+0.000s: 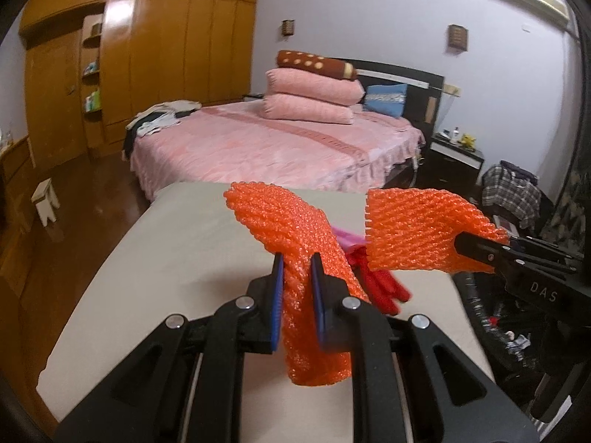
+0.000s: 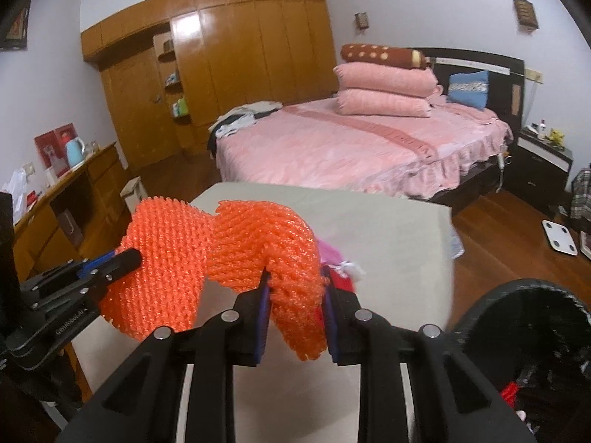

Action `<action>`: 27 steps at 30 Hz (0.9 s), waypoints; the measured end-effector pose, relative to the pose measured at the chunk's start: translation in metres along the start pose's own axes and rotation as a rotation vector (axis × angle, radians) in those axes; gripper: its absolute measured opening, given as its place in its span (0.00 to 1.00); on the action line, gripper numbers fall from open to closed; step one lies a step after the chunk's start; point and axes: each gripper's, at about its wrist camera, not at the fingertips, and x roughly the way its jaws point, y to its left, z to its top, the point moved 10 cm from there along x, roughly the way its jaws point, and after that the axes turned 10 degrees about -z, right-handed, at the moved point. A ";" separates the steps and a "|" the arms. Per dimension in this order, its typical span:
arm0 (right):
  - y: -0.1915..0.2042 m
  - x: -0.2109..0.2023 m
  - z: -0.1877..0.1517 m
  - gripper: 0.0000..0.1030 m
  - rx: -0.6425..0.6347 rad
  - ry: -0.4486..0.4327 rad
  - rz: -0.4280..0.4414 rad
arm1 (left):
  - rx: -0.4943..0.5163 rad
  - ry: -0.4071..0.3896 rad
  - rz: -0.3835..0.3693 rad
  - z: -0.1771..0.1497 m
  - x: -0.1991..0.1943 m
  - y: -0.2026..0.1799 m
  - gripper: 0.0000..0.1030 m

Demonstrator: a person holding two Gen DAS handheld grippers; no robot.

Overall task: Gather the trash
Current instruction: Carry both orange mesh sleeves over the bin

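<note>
Above the desk (image 1: 155, 258): both orange foam nets (image 1: 295, 243) (image 2: 273, 258) clamped, one per hand-held gripper (image 1: 297, 269) (image 2: 295, 288), not yet binned (image 2: 524, 317); red scraps (image 1: 384, 288) left.

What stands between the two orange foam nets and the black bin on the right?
Nothing visible does. The right gripper is shut on one orange foam net, with open air across to the black bin at the table's right edge. The left gripper holds the other net farther left, raised above the table.
</note>
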 end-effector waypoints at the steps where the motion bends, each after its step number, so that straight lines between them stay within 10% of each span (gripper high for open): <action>1: -0.004 -0.005 0.000 0.24 0.004 -0.004 -0.005 | 0.008 -0.002 -0.010 0.002 0.001 -0.008 0.13; 27: -0.207 -0.087 -0.024 0.25 0.183 -0.052 -0.302 | 0.179 0.012 -0.320 -0.001 0.051 -0.224 0.13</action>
